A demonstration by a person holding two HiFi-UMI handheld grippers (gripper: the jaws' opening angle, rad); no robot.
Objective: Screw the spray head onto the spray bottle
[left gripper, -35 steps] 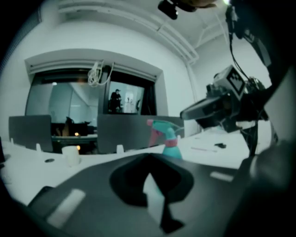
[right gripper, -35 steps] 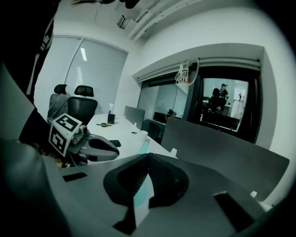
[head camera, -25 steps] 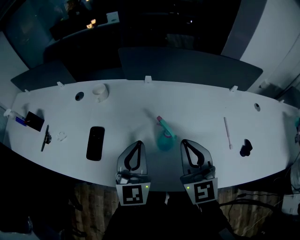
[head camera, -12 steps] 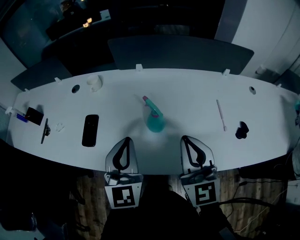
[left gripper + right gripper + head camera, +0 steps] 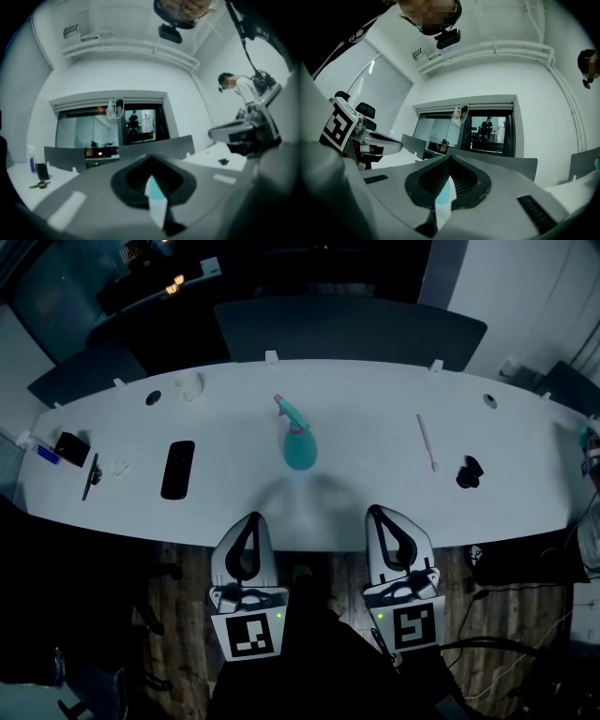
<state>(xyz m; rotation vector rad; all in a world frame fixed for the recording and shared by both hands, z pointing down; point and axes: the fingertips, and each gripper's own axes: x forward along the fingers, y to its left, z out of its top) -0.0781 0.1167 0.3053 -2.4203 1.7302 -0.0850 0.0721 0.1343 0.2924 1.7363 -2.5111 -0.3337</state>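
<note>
The teal spray bottle (image 5: 298, 442) stands on the white table (image 5: 375, 493) with its spray head on top and a pink collar at the neck. Nothing holds it. Both grippers hang well short of it, at the table's near edge and over the wooden floor. My left gripper (image 5: 251, 518) is shut and empty, below and left of the bottle. My right gripper (image 5: 382, 513) is shut and empty too, below and right. In the left gripper view a teal sliver of the bottle (image 5: 155, 197) shows past the shut jaws, as does the bottle (image 5: 444, 196) in the right gripper view.
A black phone (image 5: 177, 470) lies at left, with a pen (image 5: 90, 476) and a small black box (image 5: 69, 448) further left. A white rod (image 5: 427, 442) and a small black object (image 5: 467, 472) lie at right. Grey dividers (image 5: 347, 329) line the far edge.
Both grippers have drawn back toward me, from over the table beside the bottle to its near edge. The bottle stays where it stood.
</note>
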